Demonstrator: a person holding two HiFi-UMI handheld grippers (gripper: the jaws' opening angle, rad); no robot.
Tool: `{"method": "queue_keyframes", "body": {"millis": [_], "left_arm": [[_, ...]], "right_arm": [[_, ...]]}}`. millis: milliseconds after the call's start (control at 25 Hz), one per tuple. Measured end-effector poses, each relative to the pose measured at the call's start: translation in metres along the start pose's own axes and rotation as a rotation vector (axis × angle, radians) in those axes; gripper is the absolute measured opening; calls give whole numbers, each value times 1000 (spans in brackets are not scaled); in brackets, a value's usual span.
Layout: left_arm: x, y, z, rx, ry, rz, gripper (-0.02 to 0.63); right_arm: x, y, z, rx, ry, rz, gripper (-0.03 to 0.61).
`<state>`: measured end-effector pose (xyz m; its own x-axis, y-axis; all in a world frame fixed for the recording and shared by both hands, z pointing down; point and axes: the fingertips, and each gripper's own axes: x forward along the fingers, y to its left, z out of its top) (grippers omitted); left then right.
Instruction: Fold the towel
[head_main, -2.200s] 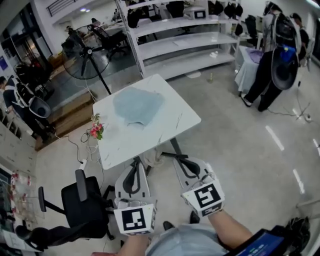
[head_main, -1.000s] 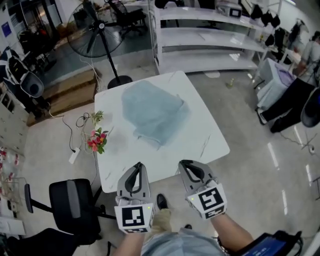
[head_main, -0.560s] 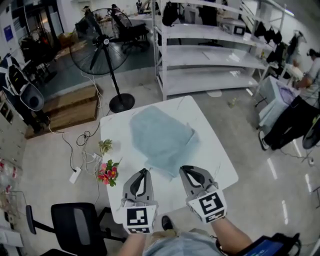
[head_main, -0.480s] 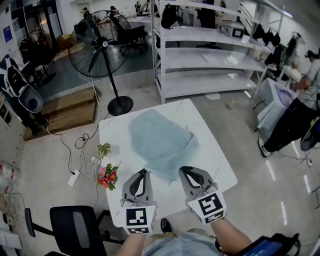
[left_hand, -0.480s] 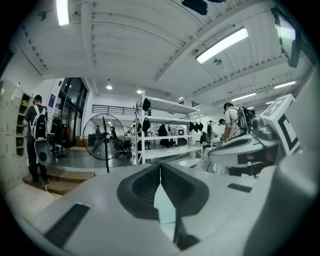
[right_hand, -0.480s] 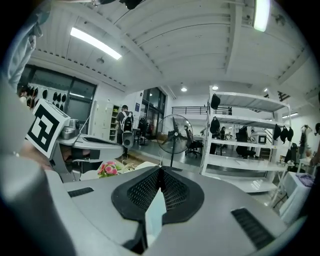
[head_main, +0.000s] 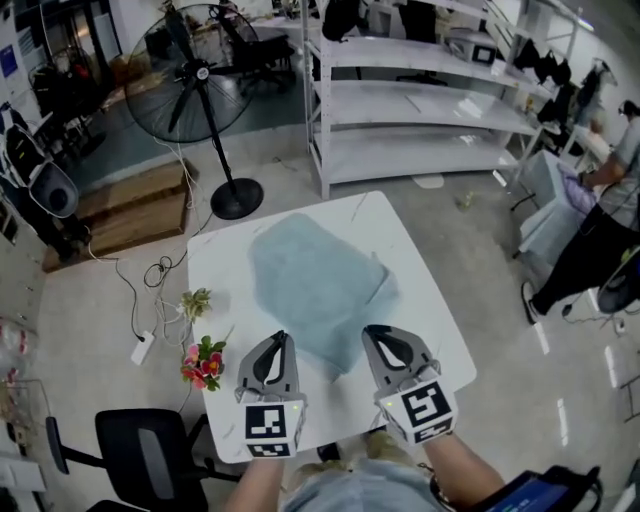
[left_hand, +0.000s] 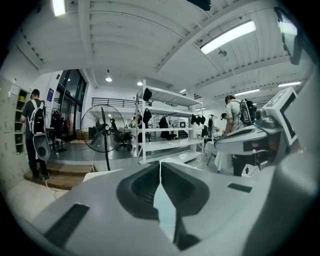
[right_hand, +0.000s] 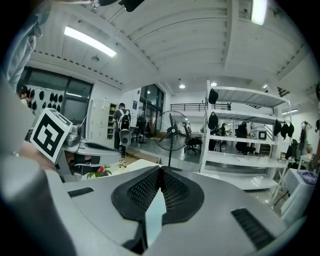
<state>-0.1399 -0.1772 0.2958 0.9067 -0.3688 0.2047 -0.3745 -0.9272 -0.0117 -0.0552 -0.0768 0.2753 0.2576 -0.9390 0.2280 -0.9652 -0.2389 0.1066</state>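
Pale blue towel (head_main: 315, 285) lies rumpled at centre frame on white surface (head_main: 222, 262). Left tool (head_main: 279, 340) and right tool (head_main: 382, 334), lower centre, flank its near corner. Both closed, gripping nothing.

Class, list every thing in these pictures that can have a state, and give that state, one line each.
Light blue cloth towel, lying loose and rumpled on the white square table, not yet folded.
Left gripper, shut, empty.
Right gripper, shut, empty.
Black pedestal fan, upright; spinning or not, cannot tell.
Black office chair, upright, unoccupied.
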Motion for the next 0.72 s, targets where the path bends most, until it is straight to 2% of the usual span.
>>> {"method": "queue_keyframes", "body": {"millis": [160,400,560,720], "left_arm": [[20,-1,-25,-28,72,6,20],[46,6,-85,-90,198,19,114],[59,14,-133,-160,314,37,152],[74,25,-168,-198,395,45,195]], "right_arm": [[13,-15,-13,11,30,37,15],[31,-25,-48,8,95,96,15],[37,-24,-79,3,156,135,14],[45,-27,-101,23,193,143,14]]}}
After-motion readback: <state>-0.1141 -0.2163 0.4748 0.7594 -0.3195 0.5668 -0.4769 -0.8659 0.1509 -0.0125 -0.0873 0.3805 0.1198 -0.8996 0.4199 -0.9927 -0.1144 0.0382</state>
